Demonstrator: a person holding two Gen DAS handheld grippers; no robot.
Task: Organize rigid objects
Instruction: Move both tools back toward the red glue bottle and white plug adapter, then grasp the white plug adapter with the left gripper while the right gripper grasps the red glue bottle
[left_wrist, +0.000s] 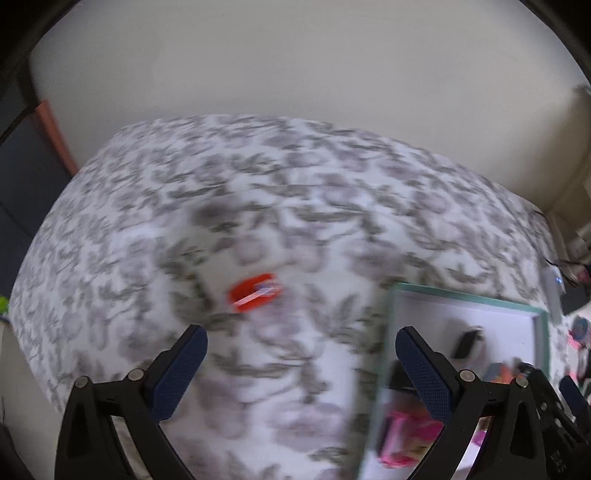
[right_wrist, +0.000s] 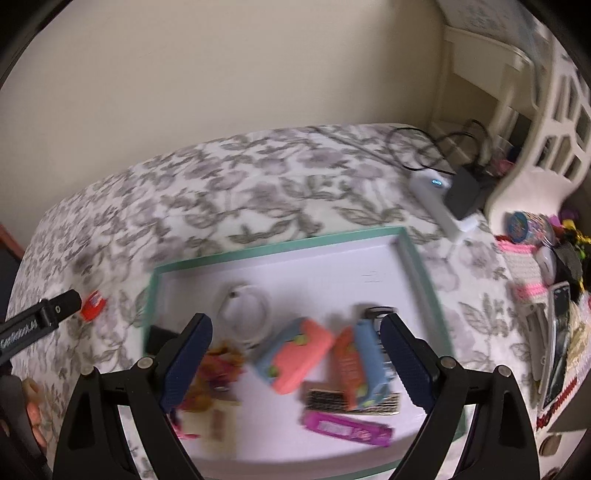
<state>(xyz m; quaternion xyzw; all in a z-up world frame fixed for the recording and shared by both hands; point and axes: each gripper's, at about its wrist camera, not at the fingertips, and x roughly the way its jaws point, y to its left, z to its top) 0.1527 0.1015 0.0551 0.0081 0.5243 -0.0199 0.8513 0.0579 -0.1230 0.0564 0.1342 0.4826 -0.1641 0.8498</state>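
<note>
Evidently both views smeared. Left gripper (left_wrist: 301, 369) spread, empty; red object (left_wrist: 254, 296) centre frame on floral bedspread (left_wrist: 258, 177), outside teal-rimmed tray (right_wrist: 280, 246). Right gripper (right_wrist: 295, 354) spread, empty over tray. Risk: soft bedding yields, fingertips nudge red piece aside.

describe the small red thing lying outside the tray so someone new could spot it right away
Start at the floral bedspread and find the green-rimmed tray. Just off the tray's left edge lies the small red object, alone on the fabric, ahead of the left gripper and its open jaws. It is the only bright red piece outside the tray.
</note>
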